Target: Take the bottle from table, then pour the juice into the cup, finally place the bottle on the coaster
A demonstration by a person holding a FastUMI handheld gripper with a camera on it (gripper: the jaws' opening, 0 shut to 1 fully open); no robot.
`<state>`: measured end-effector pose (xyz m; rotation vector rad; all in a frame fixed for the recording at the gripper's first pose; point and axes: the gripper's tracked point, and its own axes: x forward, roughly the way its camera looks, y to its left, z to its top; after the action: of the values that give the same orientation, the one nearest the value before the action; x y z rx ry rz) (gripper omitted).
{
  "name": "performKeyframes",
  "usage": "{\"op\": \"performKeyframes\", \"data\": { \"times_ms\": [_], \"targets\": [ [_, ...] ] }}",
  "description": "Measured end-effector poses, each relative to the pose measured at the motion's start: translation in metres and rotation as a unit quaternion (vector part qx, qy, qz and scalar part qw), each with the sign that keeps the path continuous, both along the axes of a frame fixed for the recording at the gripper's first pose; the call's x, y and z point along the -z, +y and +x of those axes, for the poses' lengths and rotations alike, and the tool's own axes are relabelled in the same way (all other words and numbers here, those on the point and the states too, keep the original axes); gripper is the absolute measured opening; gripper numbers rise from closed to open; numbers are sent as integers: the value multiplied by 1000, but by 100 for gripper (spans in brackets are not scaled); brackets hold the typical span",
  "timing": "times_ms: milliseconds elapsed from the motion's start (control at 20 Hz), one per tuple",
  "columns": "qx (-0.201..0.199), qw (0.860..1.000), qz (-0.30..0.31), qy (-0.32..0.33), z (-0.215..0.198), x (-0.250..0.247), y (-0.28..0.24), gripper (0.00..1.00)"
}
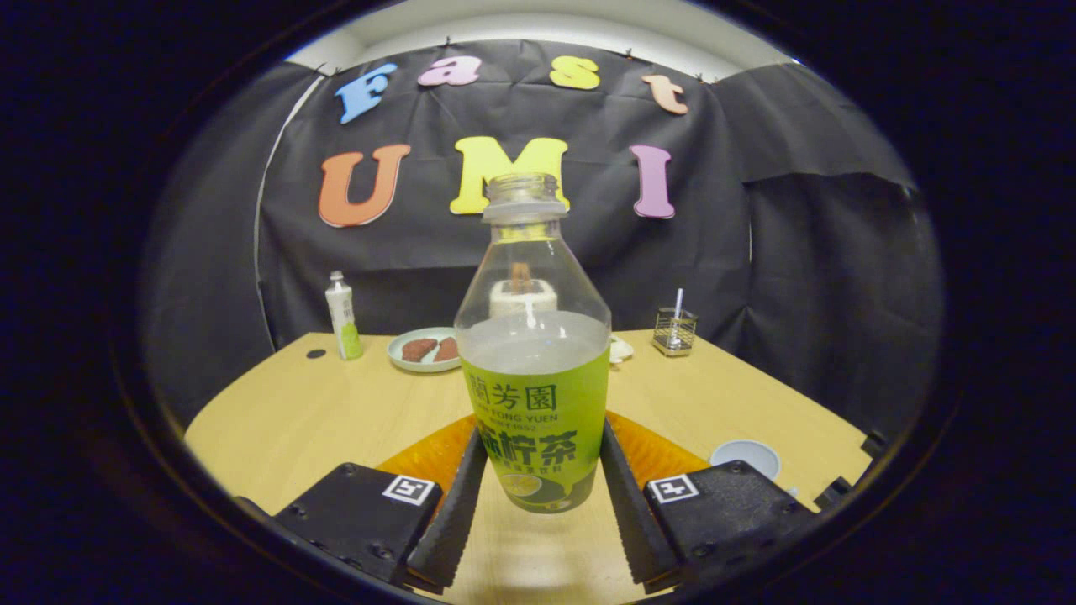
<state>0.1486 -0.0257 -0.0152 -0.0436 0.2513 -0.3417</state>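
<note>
An uncapped clear bottle with a green label stands upright between my fingers, about half full of pale liquid. My gripper is shut on it, with the left finger and right finger pressed against the label's sides. An orange coaster lies on the table just behind and under the bottle and shows on both sides of it. A pale cup sits on the table to the right, just beyond the right finger. Whether the bottle's base touches the table cannot be told.
On the far side of the wooden table stand a small white-and-green bottle, a plate with brown food and a wire holder with a straw. A white object shows through the bottle's neck.
</note>
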Motion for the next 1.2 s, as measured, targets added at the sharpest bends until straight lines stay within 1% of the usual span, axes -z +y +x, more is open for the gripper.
{"op": "performKeyframes", "data": {
  "times_ms": [150, 300, 500, 600, 850, 1200],
  "targets": [
    [5, 1000, -20, 20, 21, -1, -3, 78],
    [6, 999, -23, 34, 46, 4, -7, 78],
    [-11, 999, -15, 35, 77, 13, -10, 78],
    [-13, 999, -12, 38, 89, 20, -16, 78],
    [-28, 999, 7, 34, 108, 27, -24, 79],
    [-30, 998, 19, 45, 115, 35, -33, 80]
  ]
}}
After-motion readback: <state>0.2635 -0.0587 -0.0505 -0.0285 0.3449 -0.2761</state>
